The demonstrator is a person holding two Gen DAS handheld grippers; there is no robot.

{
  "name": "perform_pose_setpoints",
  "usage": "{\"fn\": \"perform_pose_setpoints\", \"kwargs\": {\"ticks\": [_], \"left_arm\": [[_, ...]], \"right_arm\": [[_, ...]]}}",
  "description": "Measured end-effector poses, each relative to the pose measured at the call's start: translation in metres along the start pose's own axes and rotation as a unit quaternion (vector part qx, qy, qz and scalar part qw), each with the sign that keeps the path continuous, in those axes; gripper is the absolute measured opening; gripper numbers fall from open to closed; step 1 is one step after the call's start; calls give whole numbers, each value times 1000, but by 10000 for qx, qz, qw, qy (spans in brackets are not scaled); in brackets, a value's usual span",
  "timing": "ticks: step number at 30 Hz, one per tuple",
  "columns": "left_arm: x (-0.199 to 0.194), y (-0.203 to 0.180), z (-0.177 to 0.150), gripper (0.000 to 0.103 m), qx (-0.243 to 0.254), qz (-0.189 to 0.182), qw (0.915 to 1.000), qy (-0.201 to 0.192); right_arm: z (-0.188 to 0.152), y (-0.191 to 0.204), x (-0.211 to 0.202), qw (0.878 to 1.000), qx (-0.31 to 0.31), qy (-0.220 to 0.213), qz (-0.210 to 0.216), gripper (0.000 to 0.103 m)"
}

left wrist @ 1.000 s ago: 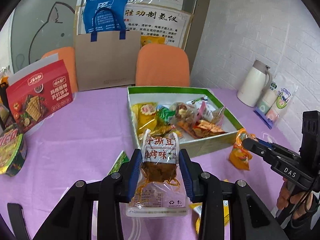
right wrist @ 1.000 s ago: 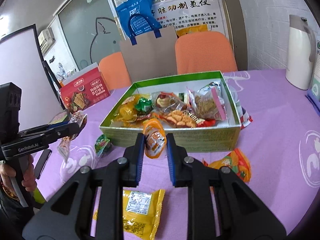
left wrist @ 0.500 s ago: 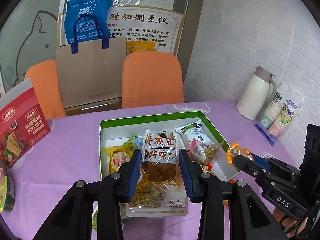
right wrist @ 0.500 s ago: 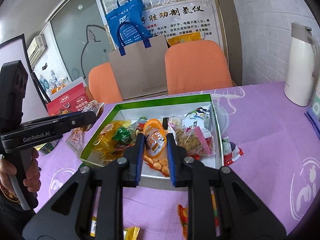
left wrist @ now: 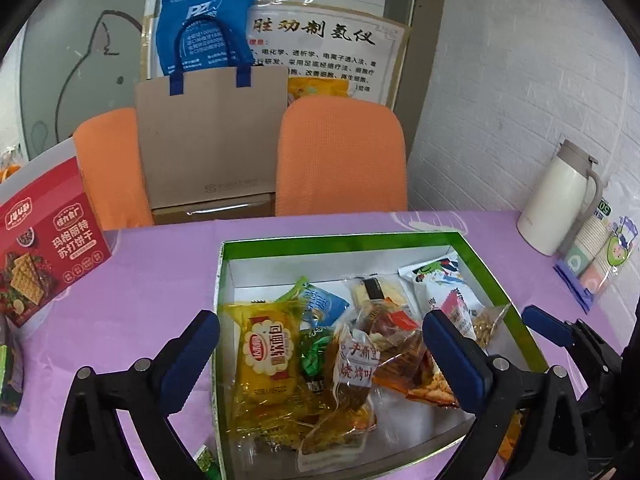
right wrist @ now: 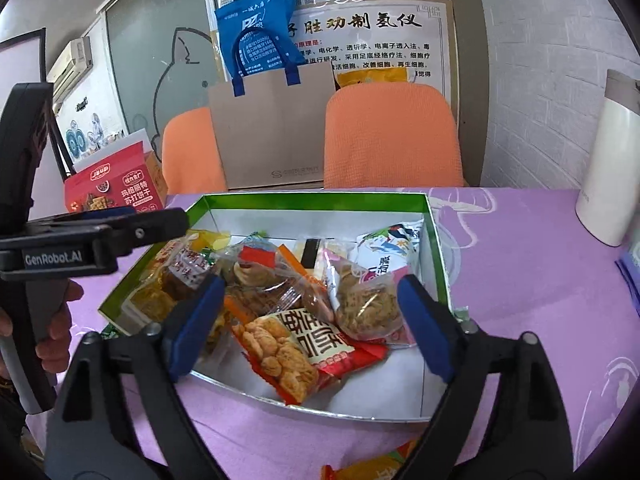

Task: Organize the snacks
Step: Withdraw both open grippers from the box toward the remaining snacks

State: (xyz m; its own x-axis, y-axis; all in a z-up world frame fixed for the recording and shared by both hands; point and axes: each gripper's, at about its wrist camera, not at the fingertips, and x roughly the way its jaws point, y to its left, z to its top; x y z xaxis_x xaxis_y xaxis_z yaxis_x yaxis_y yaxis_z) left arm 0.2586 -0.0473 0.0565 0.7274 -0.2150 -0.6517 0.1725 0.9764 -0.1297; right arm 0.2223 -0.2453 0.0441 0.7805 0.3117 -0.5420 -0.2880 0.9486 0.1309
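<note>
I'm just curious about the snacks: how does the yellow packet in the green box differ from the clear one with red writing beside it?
The yellow packet is opaque yellow with a round red logo and lies flat. The clear packet shows a brown snack through its film, bears red characters on white, and lies tilted across other snacks. Both are sealed and sit in the green box.

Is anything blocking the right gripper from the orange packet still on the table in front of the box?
Nothing visible does. The right gripper, jaws opening and empty, hangs over the box; the orange packet lies on bare cloth nearer than it.
</note>
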Motion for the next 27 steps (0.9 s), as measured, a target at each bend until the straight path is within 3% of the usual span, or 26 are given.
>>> {"fn": "perform_pose_setpoints", "kwargs": {"ticks": [6,19,27], "left_arm": [[-5,2,-5,103,9,137,9999,91],[-70,-13,-15,103,147,299,9994,-136],[-123,-10,-48,103,97,407,9986,-335]], "right_arm": [[-5,-14,0,9983,480,345,-10,97],[-2,9,-69,9991,404,-103,23,102],[-20,20,-115,9986,422,-268,168,102]]}}
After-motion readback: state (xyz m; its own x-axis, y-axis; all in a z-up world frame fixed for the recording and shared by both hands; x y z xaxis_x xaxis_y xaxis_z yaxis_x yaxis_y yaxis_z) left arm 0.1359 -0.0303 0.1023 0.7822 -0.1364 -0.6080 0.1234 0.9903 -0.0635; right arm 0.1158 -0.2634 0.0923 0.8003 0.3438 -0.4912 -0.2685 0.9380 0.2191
